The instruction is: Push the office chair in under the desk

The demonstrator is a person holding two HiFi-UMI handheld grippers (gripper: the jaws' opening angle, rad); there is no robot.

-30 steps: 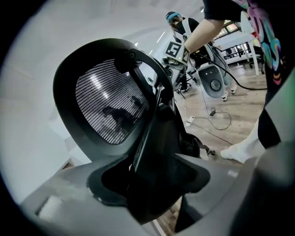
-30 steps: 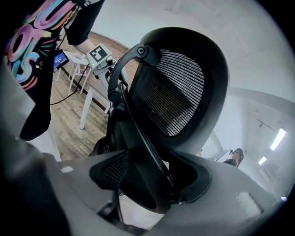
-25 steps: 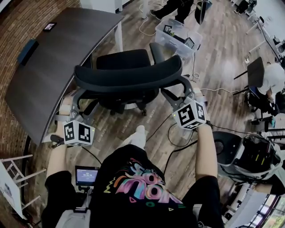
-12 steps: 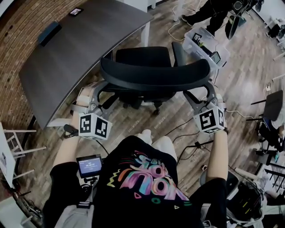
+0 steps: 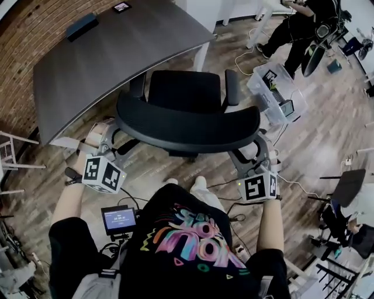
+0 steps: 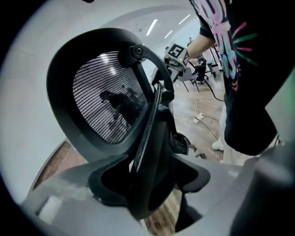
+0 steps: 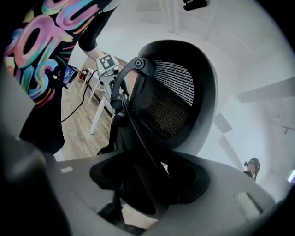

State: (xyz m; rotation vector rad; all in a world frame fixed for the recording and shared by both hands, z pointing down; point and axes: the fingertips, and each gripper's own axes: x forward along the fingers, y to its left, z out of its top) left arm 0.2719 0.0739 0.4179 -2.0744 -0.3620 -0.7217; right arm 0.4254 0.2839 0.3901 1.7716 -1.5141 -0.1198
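The black office chair (image 5: 186,93) stands on the wood floor with its seat facing the dark grey desk (image 5: 111,55); the seat front is close to the desk edge. Its curved mesh backrest (image 5: 187,125) is nearest to me. My left gripper (image 5: 118,140) is shut on the backrest's left frame edge, and my right gripper (image 5: 243,153) is shut on its right edge. The left gripper view shows the mesh backrest (image 6: 108,106) rising from the left gripper (image 6: 147,184), which pinches the frame. In the right gripper view the backrest (image 7: 177,101) rises likewise from the right gripper (image 7: 147,184).
A clear plastic bin (image 5: 272,93) with devices sits on the floor right of the chair. A person (image 5: 304,29) stands beyond it. Cables (image 5: 234,201) run across the floor by my feet. A phone (image 5: 121,7) and a dark case (image 5: 82,26) lie on the desk.
The chair has rolled forward toward the desk, its seat now close to the desk edge. Both grippers have kept their hold on the backrest and moved with it.
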